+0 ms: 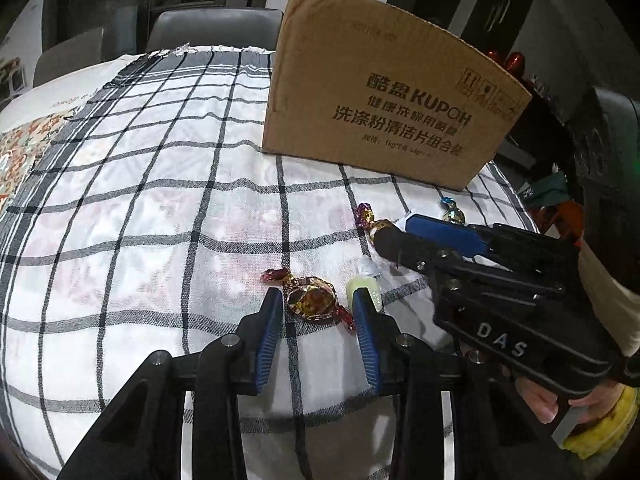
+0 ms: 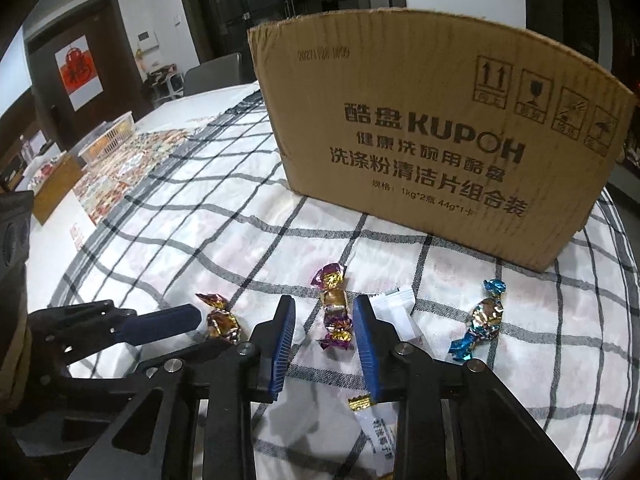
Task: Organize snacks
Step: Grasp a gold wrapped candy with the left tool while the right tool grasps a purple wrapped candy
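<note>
Nearest to me on the left, my left tool (image 1: 316,312) sits released, its blue pads either side of a gold-and-red wrapped candy (image 1: 310,300) lying on the checked tablecloth (image 1: 160,208), without clamping it. A pale green candy (image 1: 362,286) lies just beside the right pad. My right tool (image 2: 324,320) is likewise spread, straddling a purple-and-gold candy (image 2: 334,306); a white sachet (image 2: 398,312) lies against its right pad, and another white packet (image 2: 378,426) shows lower between its arms. A blue foil candy (image 2: 482,316) rests further right, apart from the rest. Beyond all of these, the KUPOH cardboard box (image 2: 440,140) stands upright on the desk. Far left, a white basket (image 2: 110,136) sits near the edge.
</note>
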Tool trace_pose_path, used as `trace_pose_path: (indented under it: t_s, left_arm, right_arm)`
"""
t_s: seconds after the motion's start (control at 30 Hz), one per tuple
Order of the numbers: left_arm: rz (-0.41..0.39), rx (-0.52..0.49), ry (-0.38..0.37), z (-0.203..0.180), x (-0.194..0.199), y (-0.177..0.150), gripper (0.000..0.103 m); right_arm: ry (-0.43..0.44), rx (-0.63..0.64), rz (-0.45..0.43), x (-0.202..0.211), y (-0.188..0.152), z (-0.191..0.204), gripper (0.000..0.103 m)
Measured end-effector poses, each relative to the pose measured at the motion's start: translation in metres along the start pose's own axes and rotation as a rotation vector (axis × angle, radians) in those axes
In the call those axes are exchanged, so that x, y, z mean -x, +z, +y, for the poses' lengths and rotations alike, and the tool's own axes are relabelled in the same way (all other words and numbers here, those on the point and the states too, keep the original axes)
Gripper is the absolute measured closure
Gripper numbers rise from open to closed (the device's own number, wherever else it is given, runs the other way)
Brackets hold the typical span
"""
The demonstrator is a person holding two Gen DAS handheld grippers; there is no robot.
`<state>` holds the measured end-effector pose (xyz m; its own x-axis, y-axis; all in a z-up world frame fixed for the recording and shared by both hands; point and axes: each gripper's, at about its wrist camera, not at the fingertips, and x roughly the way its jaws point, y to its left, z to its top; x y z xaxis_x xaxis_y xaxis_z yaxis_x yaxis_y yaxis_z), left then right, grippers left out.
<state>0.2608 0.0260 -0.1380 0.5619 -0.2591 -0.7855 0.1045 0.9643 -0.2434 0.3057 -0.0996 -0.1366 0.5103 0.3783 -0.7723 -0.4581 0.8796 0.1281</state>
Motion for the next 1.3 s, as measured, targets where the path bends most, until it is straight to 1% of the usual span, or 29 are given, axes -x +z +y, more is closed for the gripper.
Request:
trace_pose_path:
  t_s: [0.1, 0.2, 0.3, 0.37, 0.5, 0.77, 1.07, 1.3]
  left_arm:
    - [0.009, 0.003, -0.002, 0.000, -0.005, 0.001, 0.069]
    - [0.014, 0.011, -0.004, 0.001, -0.009, 0.002, 0.069]
    - [0.012, 0.016, 0.000, 0.001, -0.011, 0.004, 0.069]
    - [0.009, 0.013, 0.004, 0.001, -0.012, 0.004, 0.070]
    - [0.001, 0.014, 0.007, 0.002, -0.013, 0.005, 0.073]
    - [-0.016, 0.010, 0.002, 0.004, -0.014, 0.005, 0.075]
    - [-0.058, -0.001, 0.013, 0.000, 0.007, 0.005, 0.075]
    - [-0.103, -0.020, 0.021, -0.008, 0.033, 0.008, 0.075]
  right_arm:
    - [-0.004, -0.003, 0.011, -0.006, 0.000, -0.001, 0.075]
    - [-0.012, -0.007, 0.012, -0.009, 0.001, -0.003, 0.075]
    - [-0.009, -0.006, 0.023, -0.013, 0.001, -0.004, 0.079]
    - [-0.012, -0.007, 0.028, -0.015, 0.001, -0.005, 0.080]
    - [-0.019, -0.003, 0.027, -0.016, 0.000, -0.004, 0.085]
    - [-0.027, -0.002, 0.014, -0.007, -0.003, 0.000, 0.085]
    - [-0.023, -0.011, -0.018, 0.012, -0.005, 0.005, 0.085]
    - [-0.020, -0.029, -0.062, 0.040, -0.005, 0.008, 0.085]
